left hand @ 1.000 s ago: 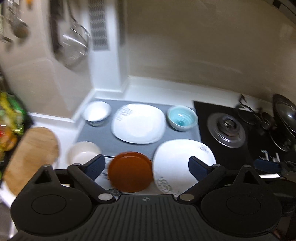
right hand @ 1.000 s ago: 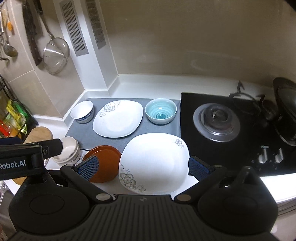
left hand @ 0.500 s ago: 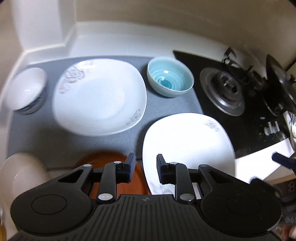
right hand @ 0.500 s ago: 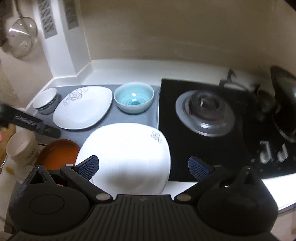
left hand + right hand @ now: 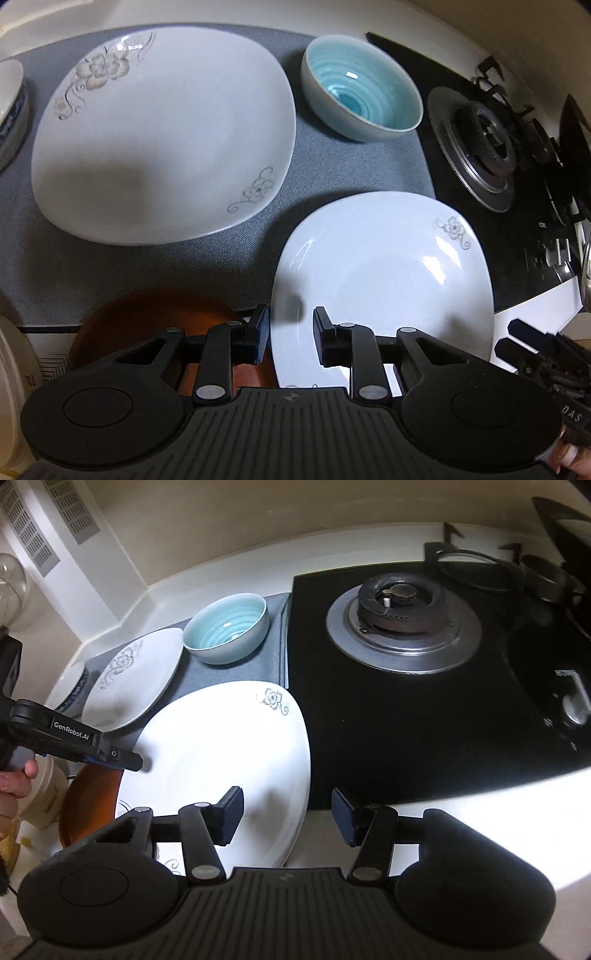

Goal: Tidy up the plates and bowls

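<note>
A white square plate (image 5: 384, 280) with a flower print lies at the counter's front, beside the stove. My left gripper (image 5: 289, 336) is open with a narrow gap and straddles that plate's left rim. My right gripper (image 5: 287, 819) is open and straddles the same plate's (image 5: 221, 753) right rim. A second white flowered plate (image 5: 162, 133) lies on the grey mat (image 5: 332, 173), with a light blue bowl (image 5: 360, 88) to its right. An orange-brown plate (image 5: 147, 314) lies left of the near plate. The left gripper also shows in the right wrist view (image 5: 127, 758).
A blue-patterned white bowl (image 5: 11, 107) stands at the mat's left end. A cream bowl (image 5: 11, 384) sits at the front left. The black gas stove (image 5: 406, 627) with its burner lies to the right, with a dark pan (image 5: 565, 520) at the far right.
Both grippers have dropped lower and closer to the near white plate. The right gripper's jaws have narrowed from wide open. The left gripper's jaws narrowed earlier and now sit at the plate's left rim.
</note>
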Motion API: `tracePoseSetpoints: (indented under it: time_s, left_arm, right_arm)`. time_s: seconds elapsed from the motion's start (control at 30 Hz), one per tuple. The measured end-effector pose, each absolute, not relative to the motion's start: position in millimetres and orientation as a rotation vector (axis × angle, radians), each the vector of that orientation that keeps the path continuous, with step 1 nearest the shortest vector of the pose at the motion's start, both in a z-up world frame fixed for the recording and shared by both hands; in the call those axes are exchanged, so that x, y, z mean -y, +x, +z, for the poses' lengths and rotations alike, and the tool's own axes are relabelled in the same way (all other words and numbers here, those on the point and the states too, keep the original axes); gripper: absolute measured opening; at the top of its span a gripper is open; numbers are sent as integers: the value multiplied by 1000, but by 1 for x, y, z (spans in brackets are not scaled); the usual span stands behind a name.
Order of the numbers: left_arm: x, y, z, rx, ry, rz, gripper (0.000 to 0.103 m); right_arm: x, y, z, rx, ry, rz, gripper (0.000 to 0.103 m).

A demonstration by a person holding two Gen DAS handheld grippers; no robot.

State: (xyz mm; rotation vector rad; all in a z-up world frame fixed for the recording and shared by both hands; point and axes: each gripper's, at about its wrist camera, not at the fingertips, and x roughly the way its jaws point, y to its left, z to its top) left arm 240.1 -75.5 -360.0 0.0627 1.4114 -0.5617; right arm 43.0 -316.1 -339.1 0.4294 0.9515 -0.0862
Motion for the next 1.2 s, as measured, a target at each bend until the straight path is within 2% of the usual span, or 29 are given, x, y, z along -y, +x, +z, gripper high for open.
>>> tracePoseSetpoints:
  time_s: [0.07, 0.13, 0.17, 0.37, 0.57, 0.67, 0.73, 0.8, 0.9, 1.03, 1.1, 1.17, 1.2]
  left_arm:
    - [76, 242, -368, -1453, 40, -527, 26]
    - [74, 240, -374, -1485, 23, -498, 33]
    - [73, 237, -373, -1481, 17, -487, 31]
    - [66, 206, -363, -1475, -18, -442, 30]
    - [54, 183, -372, -1454, -177, -338, 29]
    - [52, 177, -368, -1456, -216, -282, 30]
    - [54, 174, -361, -1441, -199, -279, 30]
    - [51, 170, -353, -1425, -206, -294, 30]
    - [60, 165, -353, -1422, -214, -289, 30]
    - [66, 158, -364, -1447, -221, -269, 30]
    - [69, 158, -363, -1444, -228, -281, 39]
    - [65, 160, -365, -1444, -302, -288, 56]
    - [66, 160, -366, -1440, -320, -284, 58]
  right_arm:
    - [321, 51, -345, -965, 418, -53, 59]
    - [327, 58, -353, -981, 442, 28, 55]
    - [329, 59, -357, -985, 445, 62, 51]
    - [348, 65, -374, -1022, 497, 158, 47]
    - [364, 77, -385, -1042, 647, 313, 48]
    - [359, 84, -387, -1054, 618, 342, 46]
    - [355, 88, -384, -1056, 555, 339, 39]
    - [357, 84, -381, -1054, 522, 321, 27]
    - [365, 77, -381, -1065, 555, 331, 19]
    - [370, 73, -384, -1073, 525, 360, 15]
    - [374, 72, -386, -1072, 564, 364, 17]
    - [376, 72, -389, -1070, 586, 363, 18]
    - [375, 71, -390, -1064, 582, 362, 18]
